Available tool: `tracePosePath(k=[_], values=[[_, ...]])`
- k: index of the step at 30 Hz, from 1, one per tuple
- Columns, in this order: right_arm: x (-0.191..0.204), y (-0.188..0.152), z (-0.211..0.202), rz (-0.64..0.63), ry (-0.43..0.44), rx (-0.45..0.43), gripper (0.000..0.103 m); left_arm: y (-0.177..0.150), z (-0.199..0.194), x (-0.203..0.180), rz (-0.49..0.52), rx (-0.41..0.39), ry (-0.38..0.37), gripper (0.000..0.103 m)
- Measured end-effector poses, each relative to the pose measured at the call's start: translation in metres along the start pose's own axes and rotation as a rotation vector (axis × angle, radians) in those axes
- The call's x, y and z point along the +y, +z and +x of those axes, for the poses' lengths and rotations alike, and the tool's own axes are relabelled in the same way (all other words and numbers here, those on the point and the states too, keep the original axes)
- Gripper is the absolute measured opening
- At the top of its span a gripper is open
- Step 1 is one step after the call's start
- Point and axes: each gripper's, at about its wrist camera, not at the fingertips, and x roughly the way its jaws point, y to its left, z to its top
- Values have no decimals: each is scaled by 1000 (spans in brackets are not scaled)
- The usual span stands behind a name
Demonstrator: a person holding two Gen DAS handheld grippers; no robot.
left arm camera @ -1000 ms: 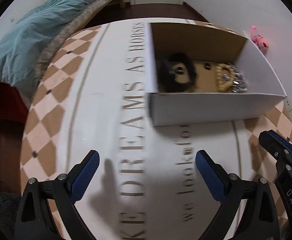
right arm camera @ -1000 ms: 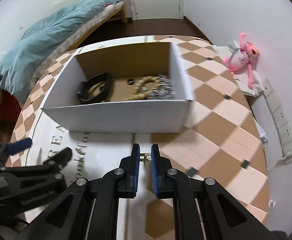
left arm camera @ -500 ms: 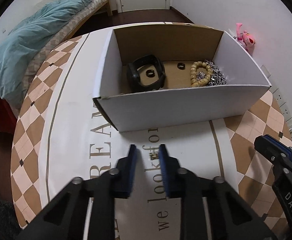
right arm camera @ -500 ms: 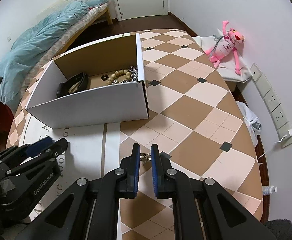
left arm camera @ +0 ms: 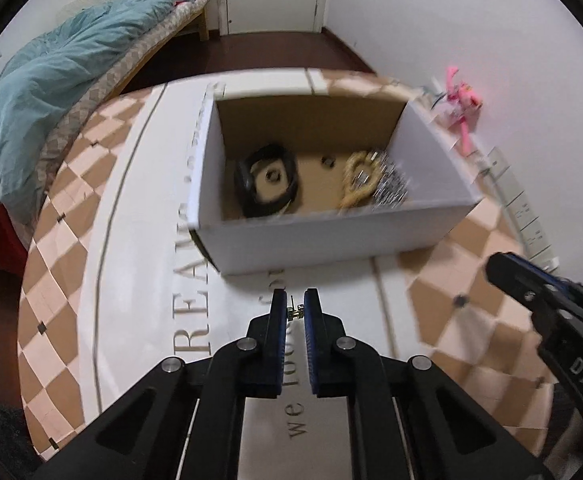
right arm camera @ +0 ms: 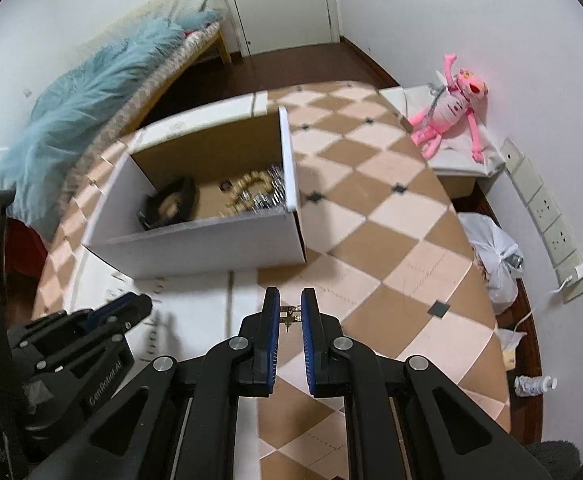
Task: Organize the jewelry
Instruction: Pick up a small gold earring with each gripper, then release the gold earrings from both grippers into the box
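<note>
A white cardboard box [left arm camera: 331,236] stands on the table; it shows too in the right wrist view [right arm camera: 211,240]. Inside lie a black bracelet [left arm camera: 265,184], a beaded bracelet [left arm camera: 355,180], a silver chain pile [left arm camera: 391,184] and a small dark ring [left arm camera: 327,161]. My left gripper [left arm camera: 295,308] is shut on a small gold earring [left arm camera: 294,311], held above the table in front of the box. My right gripper [right arm camera: 290,312] is shut on another small gold earring [right arm camera: 290,314], to the right of the box's near corner.
The table wears a checked cloth with a white lettered band [left arm camera: 151,280]. A bed with a teal duvet [left arm camera: 51,72] lies to the left. A pink plush toy [right arm camera: 451,108], a plastic bag [right arm camera: 495,256] and wall sockets [right arm camera: 547,216] are on the right.
My left gripper was open a second ago; it closed on a small earring and lifted it, drawing back from the box. My right gripper, still holding its earring, moved right and back.
</note>
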Motion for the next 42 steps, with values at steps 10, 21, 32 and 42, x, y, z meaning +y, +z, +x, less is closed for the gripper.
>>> tracePosePath(k=[10, 21, 32, 42], values=[[11, 68, -12, 12, 145, -5, 11, 76, -2, 21, -67, 59, -125, 6], [23, 115, 53, -11, 173, 227, 17, 116, 28, 38, -92, 176, -42, 25], [23, 129, 38, -62, 58, 164, 59, 120, 16, 47, -81, 109, 57, 95], [21, 104, 39, -146, -144, 156, 101, 89, 15, 47, -59, 81, 154, 100]])
